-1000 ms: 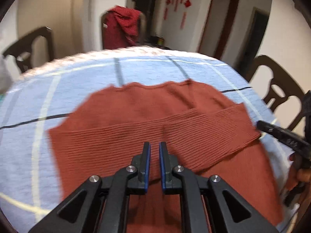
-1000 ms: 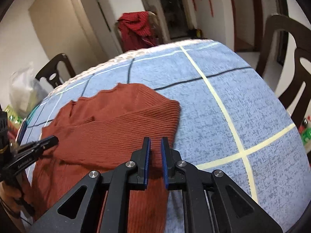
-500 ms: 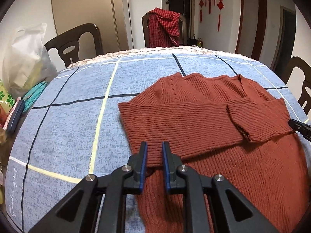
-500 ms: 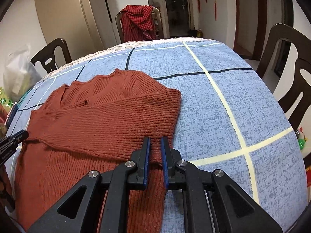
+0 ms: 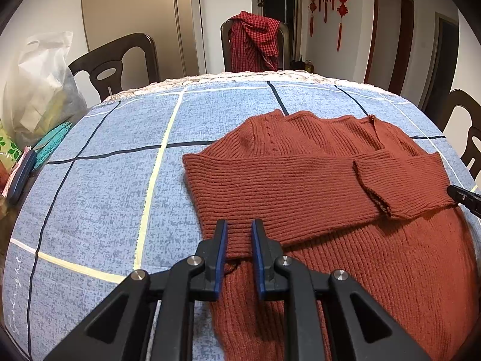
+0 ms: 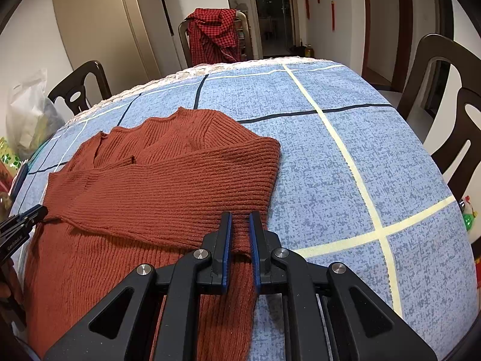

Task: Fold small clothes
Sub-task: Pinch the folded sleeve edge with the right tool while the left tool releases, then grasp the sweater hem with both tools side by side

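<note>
Lying flat on blue checked worktop (image 5: 114,186): rust sweater (image 5: 300,180), both sleeves folded across chest. Left gripper (image 5: 239,234) just eased apart, sleeve fold edge loose between jaws. Right gripper (image 6: 240,228) nearly closed on opposite fold edge. Risk: uneven release drags knit, sleeve slides off sweater, fold skews.

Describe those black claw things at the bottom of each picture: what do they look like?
Each hand-held gripper, left and right, is matte black plastic: two straight fingers lined with blue pads, carried on triangular cut-out links joined by silver rivets. No cables or sleeves show.
</note>
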`<control>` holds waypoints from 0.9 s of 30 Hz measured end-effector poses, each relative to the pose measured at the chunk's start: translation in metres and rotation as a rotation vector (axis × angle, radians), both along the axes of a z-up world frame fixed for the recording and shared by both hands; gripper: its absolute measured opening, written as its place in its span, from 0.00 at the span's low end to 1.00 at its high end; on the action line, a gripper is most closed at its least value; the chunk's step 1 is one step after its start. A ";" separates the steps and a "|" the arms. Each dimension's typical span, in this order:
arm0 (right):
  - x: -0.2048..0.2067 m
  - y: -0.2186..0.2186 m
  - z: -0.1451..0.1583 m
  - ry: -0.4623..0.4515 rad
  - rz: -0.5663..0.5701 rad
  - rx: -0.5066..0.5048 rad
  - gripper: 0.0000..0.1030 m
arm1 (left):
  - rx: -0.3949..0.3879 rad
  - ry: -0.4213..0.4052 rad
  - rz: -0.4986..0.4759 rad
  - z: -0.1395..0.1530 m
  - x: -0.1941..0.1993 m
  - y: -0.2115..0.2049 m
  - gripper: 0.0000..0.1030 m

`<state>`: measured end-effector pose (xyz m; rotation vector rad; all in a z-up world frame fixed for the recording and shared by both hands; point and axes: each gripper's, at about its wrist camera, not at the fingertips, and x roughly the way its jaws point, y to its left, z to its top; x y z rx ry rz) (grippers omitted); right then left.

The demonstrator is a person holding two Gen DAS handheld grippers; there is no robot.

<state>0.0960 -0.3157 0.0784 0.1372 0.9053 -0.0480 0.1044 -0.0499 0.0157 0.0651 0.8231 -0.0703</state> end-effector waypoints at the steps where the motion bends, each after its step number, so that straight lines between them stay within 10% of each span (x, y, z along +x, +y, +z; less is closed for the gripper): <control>1: 0.000 0.000 0.000 0.000 0.000 -0.001 0.11 | -0.001 0.001 0.000 0.000 0.000 0.000 0.19; 16: -0.005 0.000 0.003 0.006 0.004 -0.005 0.12 | -0.087 0.037 -0.033 0.003 0.000 0.015 0.25; 21: -0.040 0.004 0.015 -0.002 0.049 0.081 0.38 | -0.157 0.051 -0.062 0.009 -0.031 0.027 0.29; 27: -0.084 0.002 0.006 0.041 0.059 0.152 0.39 | -0.233 0.117 -0.077 -0.003 -0.070 0.040 0.32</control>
